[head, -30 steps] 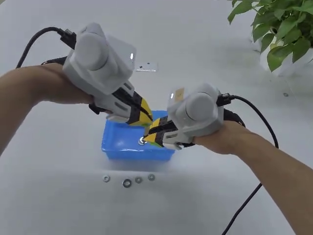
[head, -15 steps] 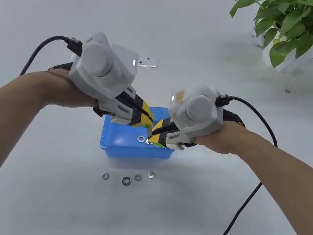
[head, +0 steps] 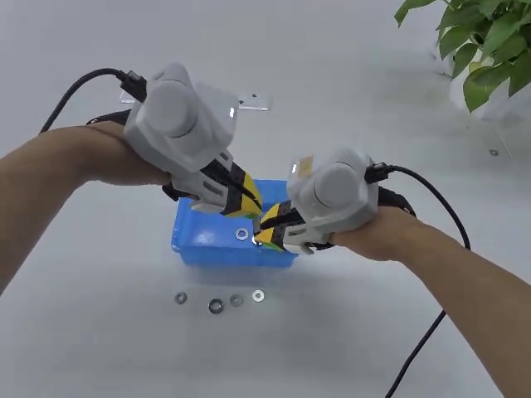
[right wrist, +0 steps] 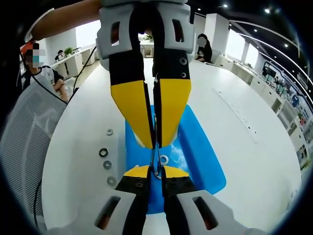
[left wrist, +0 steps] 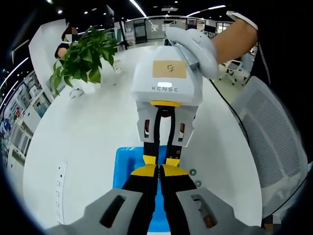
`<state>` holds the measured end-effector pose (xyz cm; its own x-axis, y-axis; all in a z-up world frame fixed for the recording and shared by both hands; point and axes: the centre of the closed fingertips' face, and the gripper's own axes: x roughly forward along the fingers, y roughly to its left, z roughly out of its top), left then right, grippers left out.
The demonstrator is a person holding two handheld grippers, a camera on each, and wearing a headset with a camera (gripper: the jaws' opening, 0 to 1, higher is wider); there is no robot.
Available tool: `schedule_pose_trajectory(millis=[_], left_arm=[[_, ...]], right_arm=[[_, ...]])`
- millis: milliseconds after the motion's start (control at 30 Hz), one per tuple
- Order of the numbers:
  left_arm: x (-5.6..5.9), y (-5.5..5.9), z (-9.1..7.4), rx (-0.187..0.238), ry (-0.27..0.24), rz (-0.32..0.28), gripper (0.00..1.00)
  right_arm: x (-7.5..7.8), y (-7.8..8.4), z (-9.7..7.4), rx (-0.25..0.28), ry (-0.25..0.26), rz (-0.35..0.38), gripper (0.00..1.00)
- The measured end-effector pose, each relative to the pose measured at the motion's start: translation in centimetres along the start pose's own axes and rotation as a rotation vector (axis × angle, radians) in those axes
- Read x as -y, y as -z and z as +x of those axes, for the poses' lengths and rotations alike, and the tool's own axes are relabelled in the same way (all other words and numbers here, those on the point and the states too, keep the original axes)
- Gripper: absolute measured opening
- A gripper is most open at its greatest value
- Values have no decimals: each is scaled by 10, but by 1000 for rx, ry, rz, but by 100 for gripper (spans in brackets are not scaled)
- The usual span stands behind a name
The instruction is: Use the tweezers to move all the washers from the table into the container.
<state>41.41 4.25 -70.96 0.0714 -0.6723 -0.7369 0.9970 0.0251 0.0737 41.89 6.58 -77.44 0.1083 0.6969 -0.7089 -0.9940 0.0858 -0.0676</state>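
White bench (head: 99,348), blue container (head: 207,250). Above it, the left gripper (right wrist: 155,143) and right gripper (right wrist: 156,172) both have their fingers pinched shut on thin tweezers (right wrist: 156,164). One washer (right wrist: 164,159) lies inside and four washers (head: 216,307) just in front. They look light, flat and slippery, so I'd nip each by the rim.

XENSE — on the right gripper (left wrist: 159,162) housing, tan label (left wrist: 169,69) — scribble unreadable

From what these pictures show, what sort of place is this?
Probably an open-plan office or lab. The work is on a large white table with a potted plant on it, a mesh office chair stands beside it, and long ceiling lights run overhead.
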Motion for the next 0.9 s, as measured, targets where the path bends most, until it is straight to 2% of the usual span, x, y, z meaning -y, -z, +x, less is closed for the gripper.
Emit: schedule_pose_trajectory(millis=[633, 900], left_arm=[[0, -1, 3, -1, 6, 4, 6], [0, -5, 0, 9, 2, 10, 6]], right_arm=[[1, 2, 0, -4, -3, -15, 11], [0, -1, -3, 6, 1, -23, 11]])
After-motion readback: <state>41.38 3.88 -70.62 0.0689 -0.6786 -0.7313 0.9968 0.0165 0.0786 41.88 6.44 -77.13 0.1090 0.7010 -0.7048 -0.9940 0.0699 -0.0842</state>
